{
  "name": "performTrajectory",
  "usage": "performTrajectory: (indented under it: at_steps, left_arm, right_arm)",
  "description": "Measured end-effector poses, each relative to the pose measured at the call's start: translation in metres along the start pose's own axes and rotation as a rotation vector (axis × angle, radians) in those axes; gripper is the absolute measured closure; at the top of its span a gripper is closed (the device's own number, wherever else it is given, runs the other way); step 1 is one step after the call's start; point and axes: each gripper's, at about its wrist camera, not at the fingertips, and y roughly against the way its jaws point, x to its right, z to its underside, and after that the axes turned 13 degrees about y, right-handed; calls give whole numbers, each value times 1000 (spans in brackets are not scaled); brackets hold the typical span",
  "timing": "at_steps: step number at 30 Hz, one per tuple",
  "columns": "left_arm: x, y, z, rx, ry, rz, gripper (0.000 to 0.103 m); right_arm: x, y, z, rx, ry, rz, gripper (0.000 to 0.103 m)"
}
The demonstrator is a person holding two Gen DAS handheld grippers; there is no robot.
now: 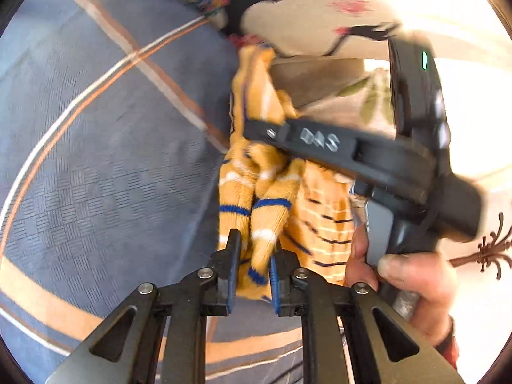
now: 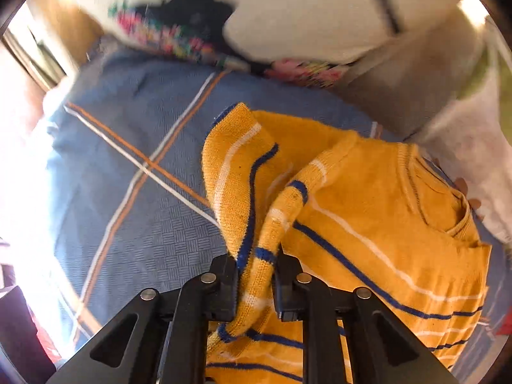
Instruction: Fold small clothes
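A small orange knit sweater [image 2: 368, 198] with blue and white stripes lies partly bunched on a blue-grey bedspread [image 2: 134, 121]. My right gripper [image 2: 255, 275] is shut on a fold of the sweater, sleeve and hem bunched between its fingers. My left gripper [image 1: 255, 265] is shut on another bunched part of the sweater [image 1: 256, 198], lifted off the bed. The right gripper's body [image 1: 368, 156] crosses the left wrist view just above the cloth, held by a hand [image 1: 412, 275]. The collar [image 2: 460, 220] points right.
The bedspread [image 1: 96, 160] has orange and white stripe lines. A cream floral pillow or blanket [image 1: 336, 0] lies at the far side, with a colourful patterned cloth [image 2: 166, 38] near it. A brown edge [image 1: 313, 76] runs behind the sweater.
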Motion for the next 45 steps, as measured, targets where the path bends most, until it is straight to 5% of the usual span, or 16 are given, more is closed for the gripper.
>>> performTrajectory:
  at_steps: [3, 6, 11, 18, 22, 26, 30, 35, 37, 41, 43, 45]
  left_arm:
    - [20, 25, 19, 22, -23, 59, 76]
    - [35, 46, 41, 95, -58, 33, 60]
    - [41, 38, 59, 104, -32, -61, 60]
    - [62, -23, 81, 30, -52, -131, 60]
    - [81, -58, 94, -13, -119, -174, 60]
    - [106, -79, 103, -31, -196, -196, 60]
    - [121, -91, 107, -34, -247, -205, 60]
    - [119, -105, 109, -61, -234, -220, 60]
    - [118, -109, 107, -70, -229, -229, 60]
    - [127, -104, 94, -31, -258, -236, 58]
    - [129, -101, 80, -2, -273, -241, 53]
    - [127, -104, 62, 9, -275, -253, 44]
  right_arm:
    - [40, 36, 29, 99, -71, -55, 89]
    - [93, 65, 66, 180, -130, -64, 89]
    - [186, 87, 141, 230, -262, -59, 89]
    - [255, 69, 213, 218, -420, -65, 90]
    - [272, 47, 238, 215, -464, -90, 88]
    - [285, 46, 249, 213, -508, -108, 58]
    - [291, 88, 263, 322, -542, -98, 58]
    - [268, 114, 256, 470, -497, -265, 58]
    - [254, 97, 250, 439, -468, -307, 58]
    - [251, 46, 263, 282, -515, -222, 63]
    - [254, 43, 273, 294, -533, -225, 64]
    - [256, 52, 279, 280, -535, -173, 44]
